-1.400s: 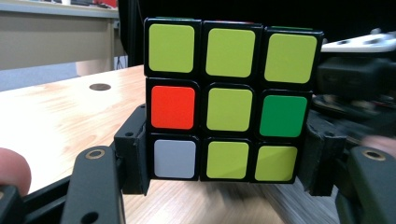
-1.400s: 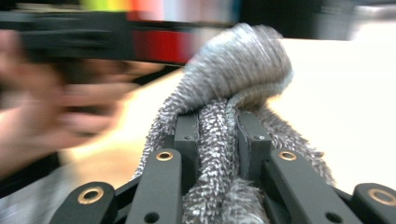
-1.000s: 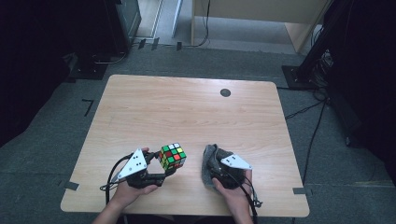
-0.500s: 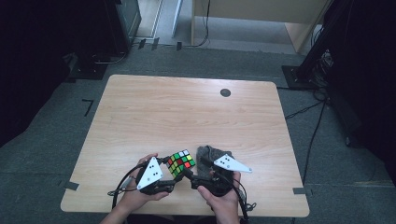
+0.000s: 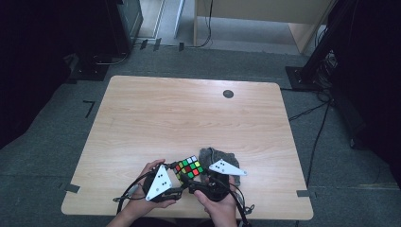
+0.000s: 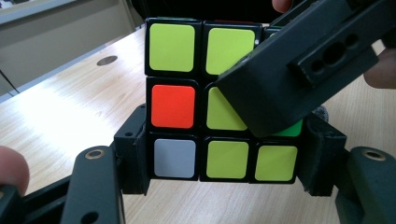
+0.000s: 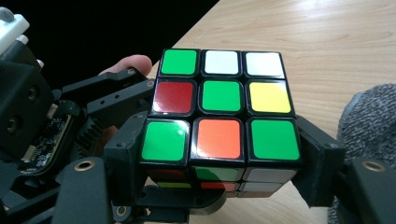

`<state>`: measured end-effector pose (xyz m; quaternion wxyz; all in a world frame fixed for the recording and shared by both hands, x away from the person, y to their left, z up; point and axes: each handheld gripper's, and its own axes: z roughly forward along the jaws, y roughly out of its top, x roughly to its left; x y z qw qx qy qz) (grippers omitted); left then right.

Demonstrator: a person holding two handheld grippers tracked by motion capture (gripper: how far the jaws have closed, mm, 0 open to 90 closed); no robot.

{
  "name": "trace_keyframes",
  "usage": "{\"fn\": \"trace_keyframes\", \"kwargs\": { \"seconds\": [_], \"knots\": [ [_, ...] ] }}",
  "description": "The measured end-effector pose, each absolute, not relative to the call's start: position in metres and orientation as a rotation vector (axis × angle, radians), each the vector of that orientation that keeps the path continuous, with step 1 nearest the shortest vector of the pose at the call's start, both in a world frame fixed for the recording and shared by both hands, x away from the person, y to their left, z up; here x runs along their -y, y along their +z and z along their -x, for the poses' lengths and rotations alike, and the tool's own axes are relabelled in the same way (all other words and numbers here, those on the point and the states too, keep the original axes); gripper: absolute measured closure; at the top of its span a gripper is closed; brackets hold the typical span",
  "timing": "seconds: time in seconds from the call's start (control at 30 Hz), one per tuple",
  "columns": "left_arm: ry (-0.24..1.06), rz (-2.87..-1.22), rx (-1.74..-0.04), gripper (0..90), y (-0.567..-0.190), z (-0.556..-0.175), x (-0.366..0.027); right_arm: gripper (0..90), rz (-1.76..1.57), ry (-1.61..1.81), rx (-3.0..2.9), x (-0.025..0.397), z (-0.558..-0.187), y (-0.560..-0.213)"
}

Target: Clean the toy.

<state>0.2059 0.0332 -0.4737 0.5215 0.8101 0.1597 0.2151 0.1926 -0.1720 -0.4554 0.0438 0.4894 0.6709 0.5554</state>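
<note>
Cube (image 5: 188, 167) apparently clamped between both claws' jaws.

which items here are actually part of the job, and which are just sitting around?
In use:
- puzzle cube, clamped from two sides
- left gripper, jaws shut on the cube's bottom layer
- right gripper, jaws shut on the cube's near row

Lying about:
- grey cloth, on the table beside the cube
- table
- dark round cap at the far edge

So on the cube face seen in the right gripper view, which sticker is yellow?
The one at the right end of the middle row on the cube. The rest of that face is green, white, red or orange.
</note>
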Motion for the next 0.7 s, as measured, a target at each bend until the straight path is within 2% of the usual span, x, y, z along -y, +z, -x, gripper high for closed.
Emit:
{"fn": "trace_keyframes", "kwargs": {
  "seconds": [0.17,0.27,0.37,0.67,0.7],
  "knots": [
    [0.499,-1.959,-0.399,32.9,-0.474,-0.209,-0.031,34.0,-1.495,1.660,-2.035,0.172,-0.190,-0.456],
    [0.513,-1.956,-0.405,27.6,-0.473,-0.208,-0.030,34.0,-1.498,1.633,-2.049,0.170,-0.190,-0.457],
    [0.525,-1.950,-0.405,26.1,-0.472,-0.207,-0.029,34.0,-1.487,1.622,-2.070,0.166,-0.189,-0.458],
    [0.586,-1.937,-0.378,33.2,-0.469,-0.203,-0.027,33.5,-1.463,1.623,-2.092,0.159,-0.185,-0.454],
    [0.592,-1.941,-0.383,33.4,-0.469,-0.203,-0.027,29.2,-1.462,1.640,-2.084,0.159,-0.185,-0.453]
  ]
}}
